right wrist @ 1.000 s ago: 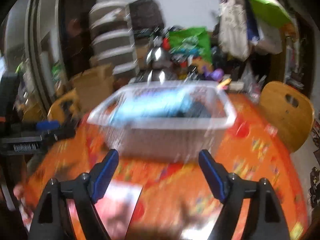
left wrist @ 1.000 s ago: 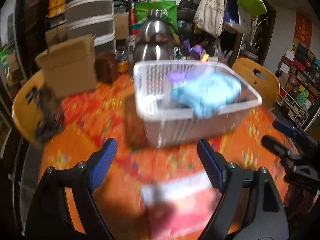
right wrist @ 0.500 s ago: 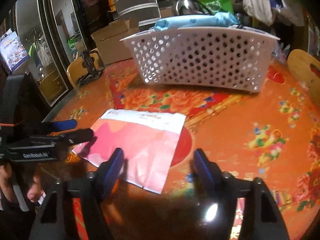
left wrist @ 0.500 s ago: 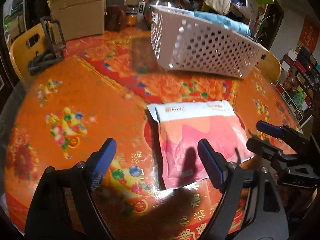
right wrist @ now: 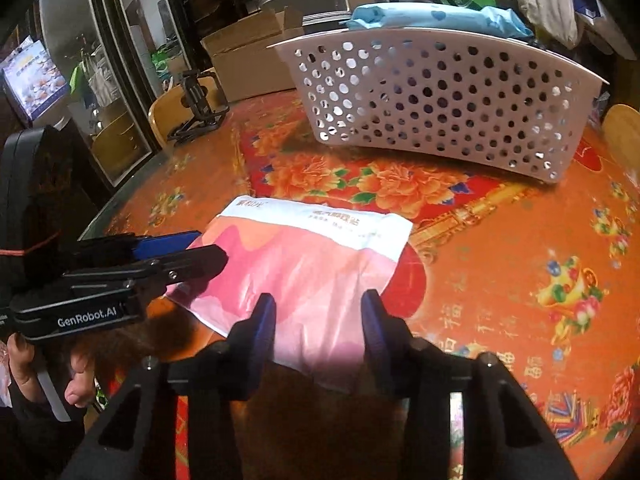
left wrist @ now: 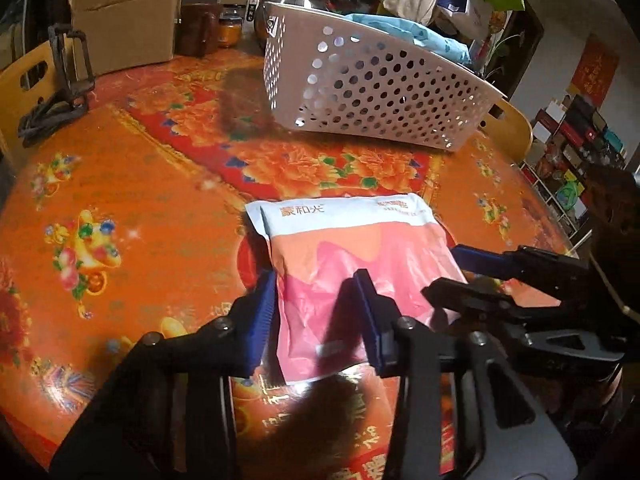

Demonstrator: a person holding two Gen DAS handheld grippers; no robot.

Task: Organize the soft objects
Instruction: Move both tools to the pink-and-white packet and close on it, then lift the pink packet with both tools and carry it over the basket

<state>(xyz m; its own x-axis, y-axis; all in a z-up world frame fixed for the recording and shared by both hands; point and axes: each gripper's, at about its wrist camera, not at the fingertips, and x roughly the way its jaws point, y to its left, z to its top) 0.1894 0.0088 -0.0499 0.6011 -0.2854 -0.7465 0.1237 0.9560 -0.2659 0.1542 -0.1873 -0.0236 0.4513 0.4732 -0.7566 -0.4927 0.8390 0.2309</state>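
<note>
Half a second ago both my grippers were above the table with wide jaws; now both are lower and the jaws are narrower, on the pink and white soft packet (left wrist: 352, 264). My left gripper (left wrist: 316, 308) has its fingers on both sides of the packet's left near corner, half closed. I think it does not squeeze the packet yet, but I cannot tell this for sure. My right gripper (right wrist: 318, 330) stands over the near edge of the packet, also half closed, with film between the fingers. For the task this means that the grasp is about to happen, and the lift is not yet done.

The packet lies flat on the orange flowered tablecloth (left wrist: 132, 208), near my side. The white perforated basket (left wrist: 384, 88) stands behind it, apart from the packet, and a blue soft pack (right wrist: 436, 18) is already inside. Between packet and basket the cloth carries nothing. To the left are a cardboard box (left wrist: 124, 20) and a black phone holder (left wrist: 60, 84), away from my path. The basket wall is what I must clear.
</note>
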